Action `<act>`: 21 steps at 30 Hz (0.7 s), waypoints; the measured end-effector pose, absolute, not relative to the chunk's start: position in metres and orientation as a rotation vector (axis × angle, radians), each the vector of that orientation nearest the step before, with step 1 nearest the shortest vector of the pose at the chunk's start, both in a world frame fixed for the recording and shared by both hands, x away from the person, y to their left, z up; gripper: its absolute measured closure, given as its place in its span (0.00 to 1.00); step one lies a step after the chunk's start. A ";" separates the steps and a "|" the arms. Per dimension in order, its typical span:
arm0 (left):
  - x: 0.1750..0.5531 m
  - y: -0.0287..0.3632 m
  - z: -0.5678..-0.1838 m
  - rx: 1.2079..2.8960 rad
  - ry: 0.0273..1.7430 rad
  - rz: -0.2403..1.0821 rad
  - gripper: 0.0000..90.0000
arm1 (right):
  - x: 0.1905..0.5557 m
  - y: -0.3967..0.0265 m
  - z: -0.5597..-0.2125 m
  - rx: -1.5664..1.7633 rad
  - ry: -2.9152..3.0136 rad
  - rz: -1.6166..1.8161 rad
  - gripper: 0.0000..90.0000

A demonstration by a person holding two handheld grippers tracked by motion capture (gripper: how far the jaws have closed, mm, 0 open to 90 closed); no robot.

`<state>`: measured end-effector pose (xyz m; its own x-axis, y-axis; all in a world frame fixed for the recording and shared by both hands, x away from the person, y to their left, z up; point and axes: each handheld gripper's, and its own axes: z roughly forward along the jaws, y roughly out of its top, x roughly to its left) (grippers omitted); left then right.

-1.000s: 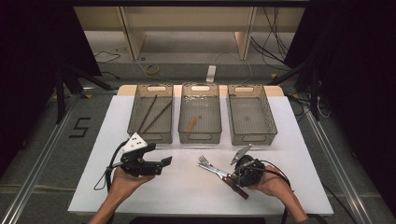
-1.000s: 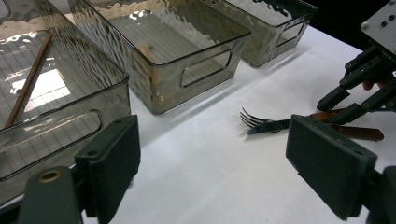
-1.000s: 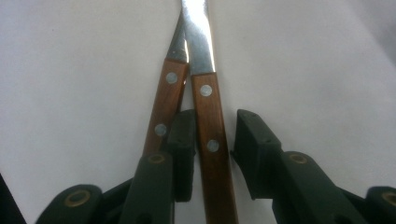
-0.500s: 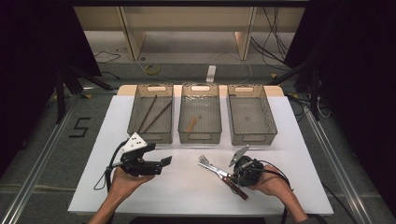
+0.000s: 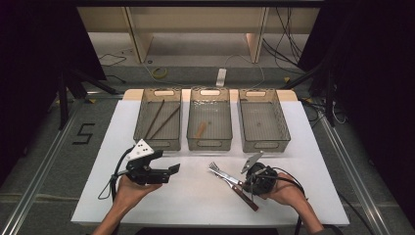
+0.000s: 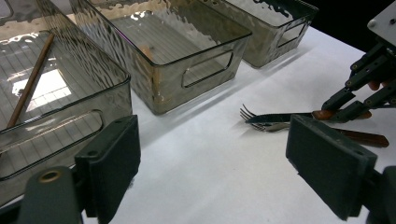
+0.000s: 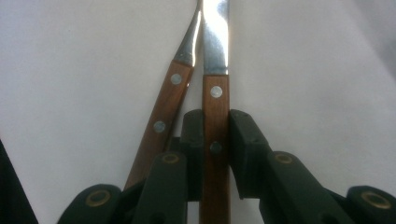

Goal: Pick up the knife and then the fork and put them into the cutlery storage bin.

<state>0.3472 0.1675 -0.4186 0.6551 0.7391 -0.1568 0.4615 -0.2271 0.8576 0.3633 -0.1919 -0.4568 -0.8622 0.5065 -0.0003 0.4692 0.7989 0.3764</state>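
Observation:
A knife and a fork, both with riveted wooden handles, lie side by side on the white table. My right gripper has just been closing its jaws, and the pads now press on the knife's handle from both sides. The fork's handle lies just left of those jaws, outside them. In the high view the right gripper sits at the front right over the cutlery. My left gripper hovers at the front left, open and empty. In its own view the left gripper faces the fork.
Three clear smoky bins stand in a row at the back. The left bin holds two chopsticks, the middle bin a small wooden piece. I cannot tell what, if anything, lies in the right bin. The white tabletop ends just in front of both hands.

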 end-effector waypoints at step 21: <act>0.347 0.171 -0.417 1.837 0.955 0.355 0.19 | 0.369 -0.209 -0.430 0.822 2.795 0.782 0.86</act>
<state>0.3470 0.1705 -0.4169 0.6458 0.7444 -0.1698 0.4524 -0.1939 0.8705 0.3694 -0.2092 -0.4297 -0.8441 0.5355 0.0252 0.4708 0.7180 0.5127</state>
